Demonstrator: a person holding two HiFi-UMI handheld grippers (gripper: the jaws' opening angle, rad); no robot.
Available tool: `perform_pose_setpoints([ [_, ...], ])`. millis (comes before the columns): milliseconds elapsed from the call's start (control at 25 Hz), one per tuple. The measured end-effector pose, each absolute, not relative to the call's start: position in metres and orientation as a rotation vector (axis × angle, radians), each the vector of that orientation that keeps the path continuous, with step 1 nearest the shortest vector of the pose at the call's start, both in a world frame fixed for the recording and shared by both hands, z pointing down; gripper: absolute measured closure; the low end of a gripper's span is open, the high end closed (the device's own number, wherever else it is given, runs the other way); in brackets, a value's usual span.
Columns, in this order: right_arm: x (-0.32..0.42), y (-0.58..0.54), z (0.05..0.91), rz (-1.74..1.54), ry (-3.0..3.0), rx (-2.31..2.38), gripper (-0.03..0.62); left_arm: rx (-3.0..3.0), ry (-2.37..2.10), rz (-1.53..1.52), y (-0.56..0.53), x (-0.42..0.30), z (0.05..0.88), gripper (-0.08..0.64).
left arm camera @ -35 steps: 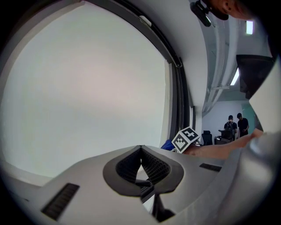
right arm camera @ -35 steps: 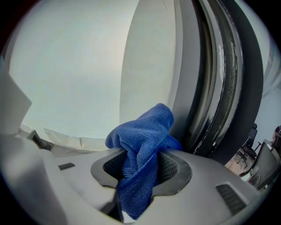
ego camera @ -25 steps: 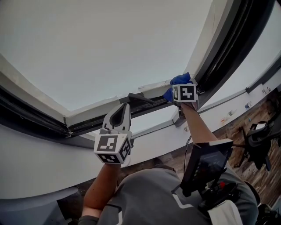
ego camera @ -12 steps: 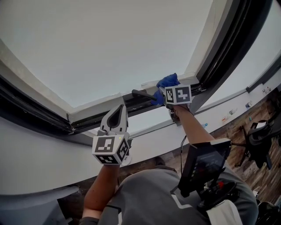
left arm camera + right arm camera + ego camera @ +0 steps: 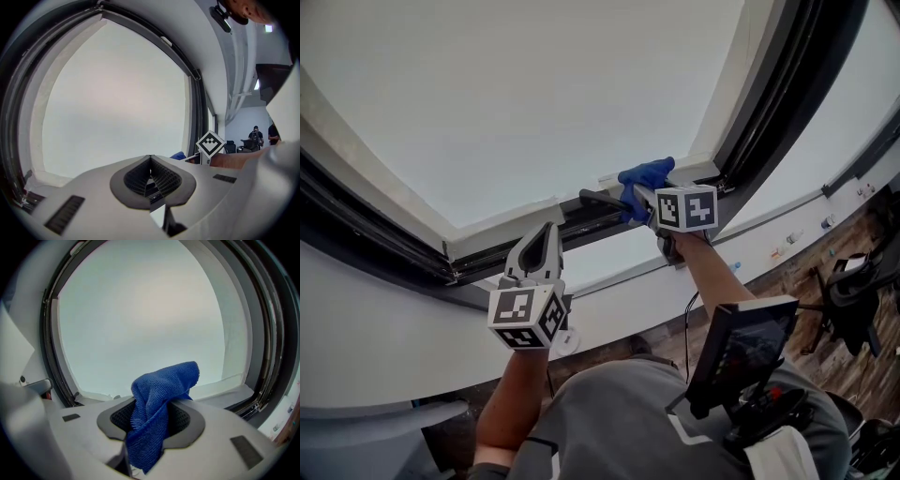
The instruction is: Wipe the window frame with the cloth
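Note:
A blue cloth (image 5: 645, 176) is clamped in my right gripper (image 5: 643, 193), pressed against the white lower rail of the window frame (image 5: 502, 228) next to a dark handle (image 5: 598, 199). In the right gripper view the cloth (image 5: 158, 397) bunches up between the jaws of the right gripper (image 5: 152, 405), its top edge toward the frame's white ledge (image 5: 220, 385). My left gripper (image 5: 545, 232) is shut and empty, pointing up at the rail further left. In the left gripper view the left gripper (image 5: 150, 157) has its jaws together, with the cloth (image 5: 178, 155) peeking out at the right.
Dark seals and tracks (image 5: 769, 103) run along the frame's right side. A white sill (image 5: 619, 298) lies below the window. A dark screen on a stand (image 5: 739, 354) and an office chair (image 5: 853, 298) are at the lower right. People stand far off (image 5: 255, 134).
My right gripper has slid the cloth leftward along the lower rail, away from the corner and up to the dark handle. The left gripper has shifted slightly left and down.

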State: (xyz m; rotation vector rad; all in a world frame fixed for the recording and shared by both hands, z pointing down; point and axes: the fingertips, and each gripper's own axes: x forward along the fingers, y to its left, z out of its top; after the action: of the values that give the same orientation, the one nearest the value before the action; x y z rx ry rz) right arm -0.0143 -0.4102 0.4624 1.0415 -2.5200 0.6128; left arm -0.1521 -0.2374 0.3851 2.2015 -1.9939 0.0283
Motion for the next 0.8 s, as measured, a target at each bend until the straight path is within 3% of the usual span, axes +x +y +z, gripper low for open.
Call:
perform_pose_setpoints([
  [280,0.052,-0.435,0.408,0.49,-2.495,1.293,0.431,2.235,-1.975,0.02,-0.234,-0.14,0.381,0.552],
  [800,0.171,-0.477,0.162,0.004,-2.458,1.876,0.431,2.422,-1.866,0.019,-0.251,-0.101,0.337,0.552],
])
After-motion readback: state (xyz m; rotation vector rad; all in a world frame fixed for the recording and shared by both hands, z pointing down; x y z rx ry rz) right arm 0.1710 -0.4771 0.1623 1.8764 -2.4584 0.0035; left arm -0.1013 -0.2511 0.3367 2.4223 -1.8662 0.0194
